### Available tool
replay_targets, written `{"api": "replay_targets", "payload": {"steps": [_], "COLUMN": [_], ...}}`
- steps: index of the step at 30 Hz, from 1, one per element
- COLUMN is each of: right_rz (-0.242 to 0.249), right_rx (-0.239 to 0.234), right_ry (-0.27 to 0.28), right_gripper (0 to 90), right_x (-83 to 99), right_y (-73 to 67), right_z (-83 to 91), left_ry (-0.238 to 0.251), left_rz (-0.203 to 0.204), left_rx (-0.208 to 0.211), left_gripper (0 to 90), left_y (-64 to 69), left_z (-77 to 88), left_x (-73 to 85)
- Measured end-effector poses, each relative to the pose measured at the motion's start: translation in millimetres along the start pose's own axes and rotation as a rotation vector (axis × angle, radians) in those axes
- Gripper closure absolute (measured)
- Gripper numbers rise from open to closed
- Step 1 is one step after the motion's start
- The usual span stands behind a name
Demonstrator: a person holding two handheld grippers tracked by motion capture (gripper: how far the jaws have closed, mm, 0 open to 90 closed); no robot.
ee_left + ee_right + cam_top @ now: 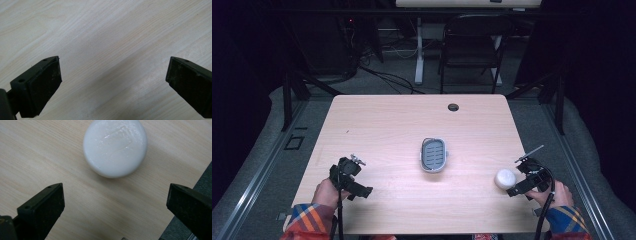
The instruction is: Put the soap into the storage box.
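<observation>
A round white soap bar lies near the table's right front corner. My right gripper is open just behind it, jaws wide apart, the bar lying ahead of the gap and untouched. A grey soap dish with a wire rim sits at the table's middle. My left gripper is open at the front left over bare wood, with nothing between its jaws.
The light wooden table has a dark cable hole near its far edge. A black chair and a white desk leg stand beyond it. The table's right edge is close to my right gripper.
</observation>
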State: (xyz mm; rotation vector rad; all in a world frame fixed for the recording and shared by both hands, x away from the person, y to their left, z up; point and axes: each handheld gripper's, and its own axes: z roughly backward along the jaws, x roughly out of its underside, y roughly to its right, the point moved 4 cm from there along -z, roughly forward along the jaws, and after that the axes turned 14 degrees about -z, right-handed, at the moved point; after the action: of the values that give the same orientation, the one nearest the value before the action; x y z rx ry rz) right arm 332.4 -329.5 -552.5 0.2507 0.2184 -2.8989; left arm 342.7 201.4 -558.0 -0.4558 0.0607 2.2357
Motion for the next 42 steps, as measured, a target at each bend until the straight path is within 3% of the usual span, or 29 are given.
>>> {"api": "replay_targets", "payload": {"steps": [5,7,8,12,19,21,22,28,31,33,35,36,37,38,42], "right_rz": [0.007,-0.010,0.020,0.036,0.048,0.034,0.058,0.074,0.054,0.092,0.076,0.113,0.113,0.083,0.096], "right_rx": [0.005,-0.007,0.019,0.026,0.032,0.027,0.038,0.048,0.038,0.059,0.051,0.069,0.069,0.048,0.049], "right_ry": [0.003,0.035,0.005,0.004,-0.006,0.022,0.001,-0.002,0.019,-0.025,-0.007,-0.038,-0.038,-0.006,-0.004], "right_gripper": [1.2,1.0,0.9,0.6,0.0,0.0,0.0,0.0,0.0,0.0,0.0,0.0,0.0,0.0,0.0], "right_x": [-1.1,-1.7,-2.7,-4.5,-7.9,-8.8,-10.7,-16.4,-17.4,-19.6,-21.0,-23.9,-23.9,-23.7,-28.2], "right_y": [-0.9,-3.1,-2.5,-3.3,-4.6,-6.6,-6.4,-8.3,-10.4,-9.6,-12.2,-12.0,-12.0,-14.6,-18.1], "right_z": [-0.2,-2.8,-0.5,-0.3,-1.8,-3.9,-2.2,-3.1,-7.1,-5.4,-7.8,-6.2,-6.2,-9.2,-12.8], "left_ry": [-0.002,-0.001,-0.001,-0.002,-0.002,-0.002,-0.002,-0.004,-0.004,-0.004,-0.004,-0.004,-0.004,-0.005,-0.004], "left_rz": [0.001,0.001,0.000,0.000,-0.001,-0.002,-0.002,-0.003,-0.003,-0.003,-0.003,-0.003,-0.003,-0.003,-0.003], "left_rx": [0.000,0.000,0.000,0.001,0.002,0.002,0.002,0.002,0.002,0.002,0.003,0.003,0.003,0.003,0.003], "left_gripper": [0.0,0.0,0.0,0.0,0.0,0.0,0.0,0.0,0.0,0.0,0.0,0.0,0.0,0.0,0.0], "left_y": [-0.3,-0.1,-0.2,-0.2,-0.1,-0.1,-0.1,-0.1,-0.1,-0.1,0.0,0.0,0.0,0.0,0.1], "left_z": [0.0,-0.1,-0.1,-0.1,-0.5,-0.4,-0.5,-0.6,-0.6,-0.8,-0.8,-0.9,-0.9,-0.9,-1.1], "left_x": [0.3,0.2,0.2,0.3,0.2,0.2,0.2,0.1,0.1,0.1,0.0,0.0,0.0,0.0,-0.1]}}
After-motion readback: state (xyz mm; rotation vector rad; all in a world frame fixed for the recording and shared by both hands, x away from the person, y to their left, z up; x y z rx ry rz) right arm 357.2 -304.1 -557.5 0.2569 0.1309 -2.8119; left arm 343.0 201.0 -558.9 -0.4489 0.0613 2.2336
